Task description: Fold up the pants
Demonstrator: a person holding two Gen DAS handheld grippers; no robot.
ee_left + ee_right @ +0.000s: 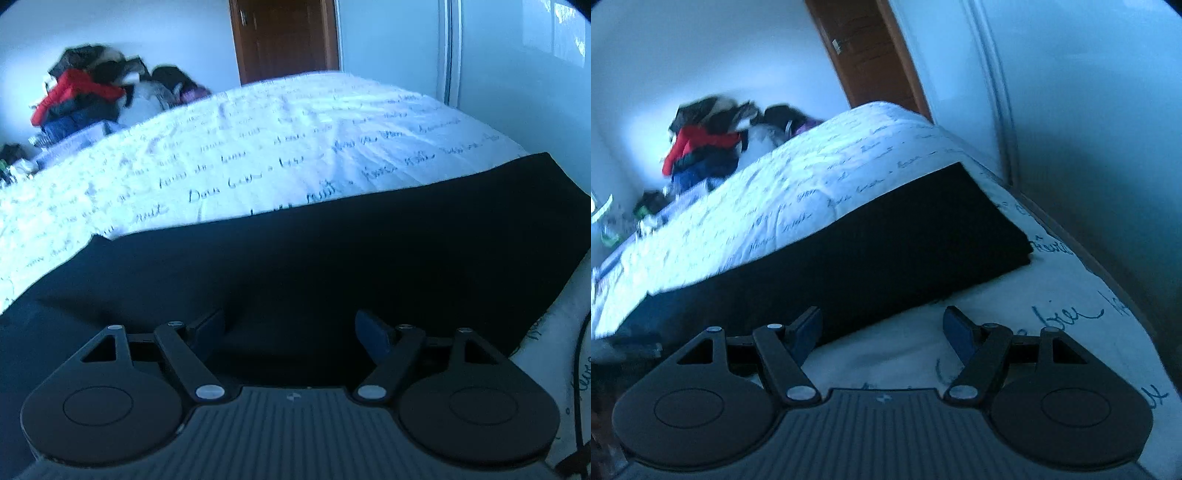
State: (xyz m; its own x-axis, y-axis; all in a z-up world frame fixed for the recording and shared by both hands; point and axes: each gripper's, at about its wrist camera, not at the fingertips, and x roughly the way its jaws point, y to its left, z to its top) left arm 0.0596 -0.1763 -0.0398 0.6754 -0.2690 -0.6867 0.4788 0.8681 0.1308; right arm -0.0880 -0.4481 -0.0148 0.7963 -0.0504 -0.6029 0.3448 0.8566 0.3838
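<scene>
Black pants (314, 266) lie flat as a long dark band across the white bed cover (258, 155). In the left wrist view my left gripper (291, 332) hovers over the near part of the cloth, jaws wide apart with nothing gripped between the pads. The right wrist view shows the same pants (886, 243), with a squared end at the right by the bed's edge. My right gripper (882, 332) stands open near their near edge, left finger over dark cloth, right finger over bare cover (1052, 295), nothing held.
A pile of clothes (96, 96) with a red garment sits beyond the bed's far left side. A brown door (284, 37) and pale walls stand behind. The bed's right edge (1108, 266) drops off close to the pants' end. A dark cable (581, 369) runs at the lower right.
</scene>
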